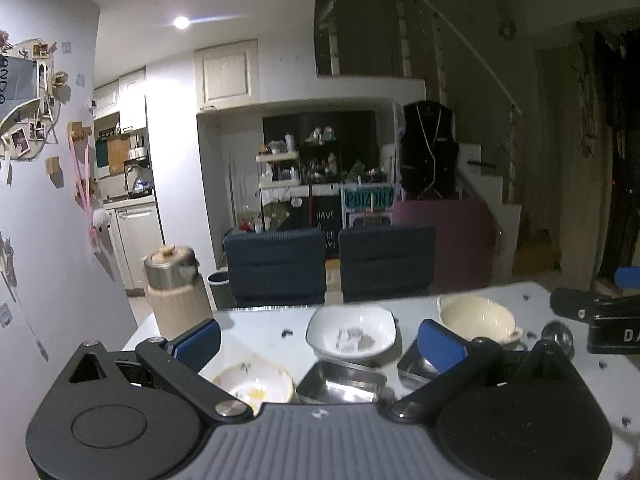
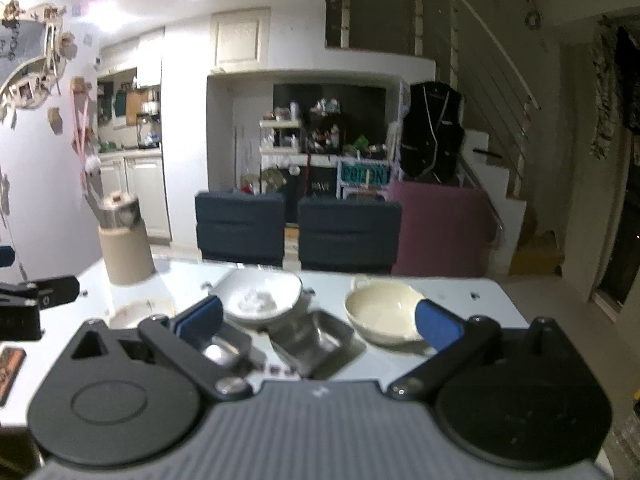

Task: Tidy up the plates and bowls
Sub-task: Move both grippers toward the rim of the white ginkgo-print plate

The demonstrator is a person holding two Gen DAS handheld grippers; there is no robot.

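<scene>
You are holding both claws wide apart and empty over the near edge of the white worktop (image 2: 460, 292), with all the dishes lying ahead of them. Your left claw (image 1: 320, 338) is looking almost straight at the shallow white ceramic bowl with grey crumbs (image 1: 352, 332), which is sitting just beyond and between its blue pads, while the small cream bowl with a yellow smear (image 1: 256, 384) is lying close under its left finger. Your right claw (image 2: 318, 320) is facing the square stainless steel tray (image 2: 316, 340) dead ahead, with a second steel tray (image 2: 226, 346) just left of it and the cream ceramic bowl with side handles (image 2: 384, 314) lying ahead and slightly right, near the right pad. Judging from this, the right hand is nearer the handled cream bowl and the left hand nearer the white one; the round bowls are offering no long axis, so you are free to take either by the rim
</scene>
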